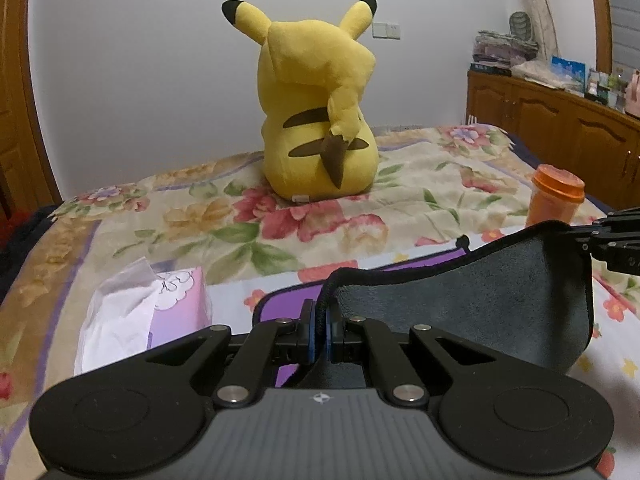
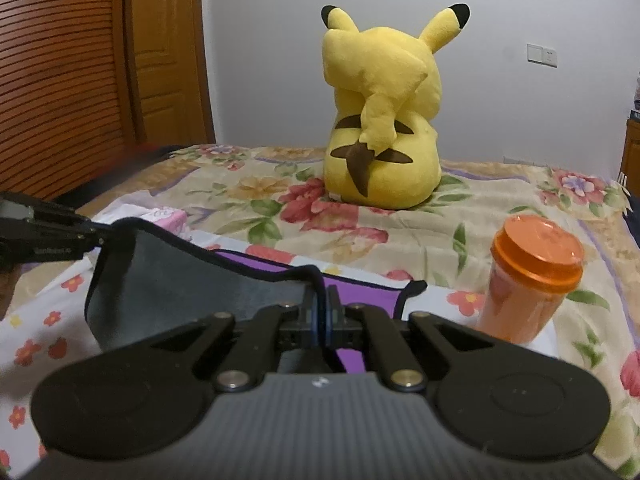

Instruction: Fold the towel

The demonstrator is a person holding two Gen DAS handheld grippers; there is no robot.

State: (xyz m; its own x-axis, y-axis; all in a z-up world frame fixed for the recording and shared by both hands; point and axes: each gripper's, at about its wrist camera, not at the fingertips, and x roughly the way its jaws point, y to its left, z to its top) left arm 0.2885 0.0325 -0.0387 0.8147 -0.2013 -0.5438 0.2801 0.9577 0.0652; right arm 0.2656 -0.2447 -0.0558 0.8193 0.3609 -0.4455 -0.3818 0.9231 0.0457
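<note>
Both claws, left claw [image 1: 320, 326] and right claw [image 2: 320, 322], pinch the fuzzy grey towel's [image 1: 480, 300] corded edge.

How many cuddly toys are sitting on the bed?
1. The yellow plush toy sits upright at the far middle of the bed, its back to both cameras. Others could be out of view.

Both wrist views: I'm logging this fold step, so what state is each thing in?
towel: near edge lifted off the bed, grey side showing, purple side below
left tool: shut on the towel's hem
right tool: shut on the towel's hem
orange cup: upright, lid on
tissue box: open, tissue sticking out
plush toy: sitting upright, back to camera
</note>
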